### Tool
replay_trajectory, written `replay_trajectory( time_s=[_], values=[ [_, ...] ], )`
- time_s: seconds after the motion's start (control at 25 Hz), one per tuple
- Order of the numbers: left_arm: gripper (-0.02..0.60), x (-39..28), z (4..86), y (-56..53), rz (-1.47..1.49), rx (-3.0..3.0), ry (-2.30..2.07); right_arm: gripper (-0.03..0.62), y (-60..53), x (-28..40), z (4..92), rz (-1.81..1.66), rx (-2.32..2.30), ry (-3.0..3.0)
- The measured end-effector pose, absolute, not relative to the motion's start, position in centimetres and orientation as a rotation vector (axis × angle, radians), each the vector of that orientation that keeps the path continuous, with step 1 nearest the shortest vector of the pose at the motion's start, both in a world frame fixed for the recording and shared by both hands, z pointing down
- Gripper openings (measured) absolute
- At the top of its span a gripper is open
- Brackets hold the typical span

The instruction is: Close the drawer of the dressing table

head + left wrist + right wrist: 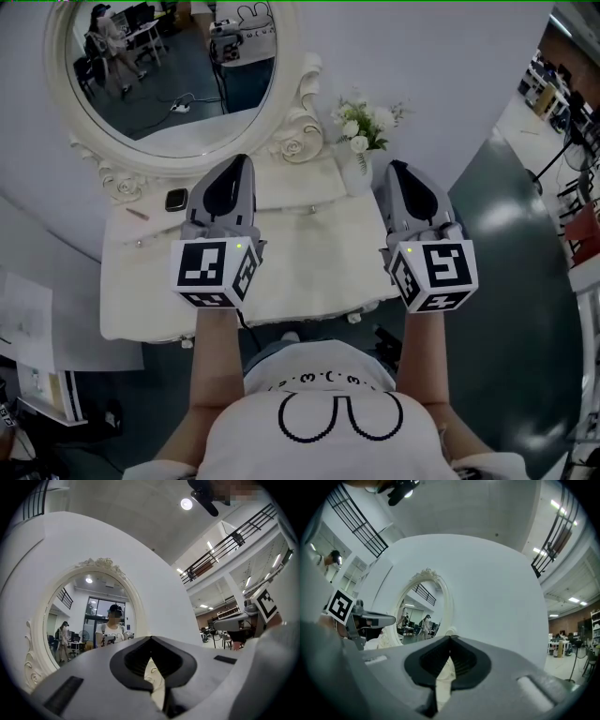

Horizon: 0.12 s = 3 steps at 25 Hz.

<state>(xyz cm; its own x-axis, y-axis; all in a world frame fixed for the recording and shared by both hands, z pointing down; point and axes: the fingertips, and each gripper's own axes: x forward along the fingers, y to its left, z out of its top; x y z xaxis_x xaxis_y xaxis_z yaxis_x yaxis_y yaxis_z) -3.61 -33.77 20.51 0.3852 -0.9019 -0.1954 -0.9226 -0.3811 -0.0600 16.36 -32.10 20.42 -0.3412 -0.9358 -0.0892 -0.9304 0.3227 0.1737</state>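
Left claw point(240, 161), right claw point(397, 168), both closed, above dressing table point(309, 272)

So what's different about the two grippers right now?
The left gripper points toward the oval mirror, while the right gripper points past the flowers. The left marker cube shows a different black-and-white pattern from the right marker cube. Both have their jaws shut on nothing, and both are held above the white dressing table.

Mirror point(169, 84) top cut off by picture edge; dark item point(176, 199) on surface point(309, 272) too small to identify.
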Motion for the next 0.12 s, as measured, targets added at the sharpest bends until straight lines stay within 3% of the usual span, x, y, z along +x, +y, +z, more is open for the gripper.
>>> replay_trajectory(
  time_s=[0.12],
  values=[
    [-0.002,-3.63,20.58,-33.9,0.185,-2.477,1.647,0.002,-32.1,16.44,20.34,-0.307,1.795,-2.53]
  ],
)
